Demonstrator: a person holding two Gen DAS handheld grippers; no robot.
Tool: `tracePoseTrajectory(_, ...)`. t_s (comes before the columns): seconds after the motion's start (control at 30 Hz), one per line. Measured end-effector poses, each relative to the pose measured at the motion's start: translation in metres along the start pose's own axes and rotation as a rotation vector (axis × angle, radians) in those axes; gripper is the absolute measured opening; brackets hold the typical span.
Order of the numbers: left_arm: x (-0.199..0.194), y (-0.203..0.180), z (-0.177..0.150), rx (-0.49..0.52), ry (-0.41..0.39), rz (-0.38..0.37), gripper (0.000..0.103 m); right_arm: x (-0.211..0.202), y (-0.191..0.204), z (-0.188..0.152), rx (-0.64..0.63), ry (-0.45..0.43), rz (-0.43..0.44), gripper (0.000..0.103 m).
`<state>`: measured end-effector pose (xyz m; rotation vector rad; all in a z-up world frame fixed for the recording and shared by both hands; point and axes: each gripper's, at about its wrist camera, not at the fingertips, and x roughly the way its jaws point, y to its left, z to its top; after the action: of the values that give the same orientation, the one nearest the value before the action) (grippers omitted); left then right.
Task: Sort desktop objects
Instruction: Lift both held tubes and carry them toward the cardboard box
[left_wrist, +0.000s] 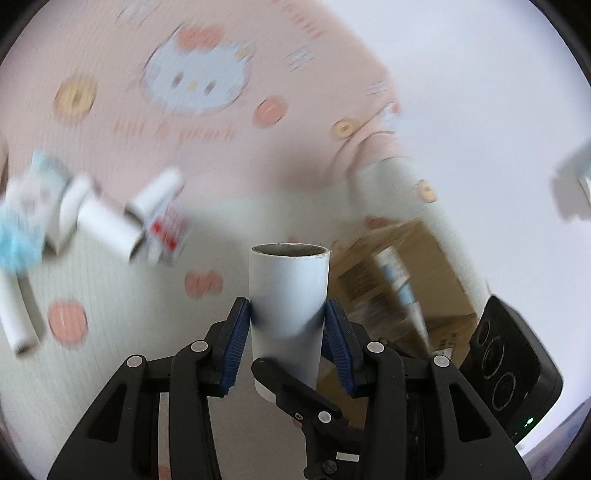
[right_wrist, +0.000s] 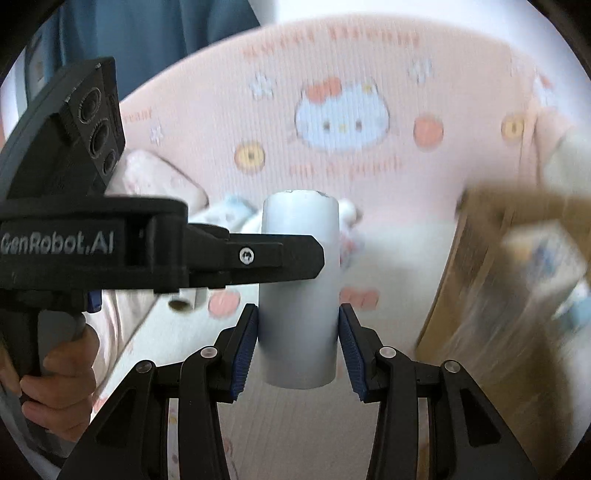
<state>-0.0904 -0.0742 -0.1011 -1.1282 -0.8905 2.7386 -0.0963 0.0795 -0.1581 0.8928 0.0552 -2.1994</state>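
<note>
Both grippers clamp one white tube (left_wrist: 289, 295): left gripper (left_wrist: 288, 314), right gripper (right_wrist: 297, 325). Only left wrist view shows loose rolls (left_wrist: 107, 225); cardboard box (right_wrist: 517, 280) appears in both.

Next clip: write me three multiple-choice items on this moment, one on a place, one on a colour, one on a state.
1. Where does the cardboard box lie in the right wrist view?
A. right of the tube
B. left of the tube
C. under the tube

2. What colour are the pads on the gripper fingers?
A. red
B. blue
C. yellow

3. How is the white tube held?
A. lying loose on the cloth
B. gripped by one gripper only
C. between both grippers' fingers

Key: 1 A, the cardboard box fills the right side. 2 B, blue pads flank the tube. 3 C, the white tube sits in the left hand-held gripper and also in the right hand-held gripper.
</note>
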Motion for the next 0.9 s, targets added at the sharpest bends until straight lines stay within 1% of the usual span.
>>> tracePoseTrajectory(0.07, -0.009, -0.014, 0.012, 0.057, -0.022, -0.010, 0.046, -0.007, 0.003, 0.015, -0.014, -0.027, -0.016, 0.041)
tracePoseTrajectory(0.17, -0.014, -0.035, 0.028, 0.126, -0.037, -0.041, 0.046, -0.032, 0.003, 0.031, -0.047, -0.066, -0.068, 0.041)
tracePoseTrajectory(0.23, -0.015, -0.048, 0.035, 0.175, -0.040, -0.063, 0.046, -0.041, 0.001, 0.043, -0.047, -0.080, -0.104, 0.041)
tracePoseTrajectory(0.37, -0.011, -0.082, 0.052, 0.292, -0.062, -0.095, 0.046, -0.060, -0.014, 0.063, -0.020, -0.097, -0.146, 0.042)
tracePoseTrajectory(0.43, -0.008, -0.097, 0.061, 0.325, -0.072, -0.118, 0.046, -0.071, -0.026, 0.075, -0.013, -0.107, -0.161, 0.041)
tracePoseTrajectory(0.5, -0.008, -0.111, 0.072, 0.343, -0.078, -0.153, 0.046, -0.083, -0.036, 0.084, 0.002, -0.135, -0.167, 0.041)
tracePoseTrajectory(0.6, -0.003, -0.130, 0.090, 0.341, -0.056, -0.203, 0.046, -0.101, -0.045, 0.094, 0.003, -0.172, -0.199, 0.041)
tracePoseTrajectory(0.67, 0.000, -0.141, 0.100, 0.357, -0.040, -0.226, 0.046, -0.112, -0.053, 0.103, -0.003, -0.190, -0.232, 0.041)
tracePoseTrajectory(0.8, 0.010, -0.171, 0.125, 0.378, 0.001, -0.277, 0.046, -0.135, -0.066, 0.124, -0.020, -0.182, -0.299, 0.041)
tracePoseTrajectory(0.83, 0.015, -0.182, 0.133, 0.373, 0.022, -0.308, 0.046, -0.143, -0.070, 0.126, -0.020, -0.185, -0.316, 0.041)
tracePoseTrajectory(0.9, 0.019, -0.199, 0.140, 0.378, 0.049, -0.351, 0.046, -0.163, -0.081, 0.133, -0.007, -0.207, -0.363, 0.041)
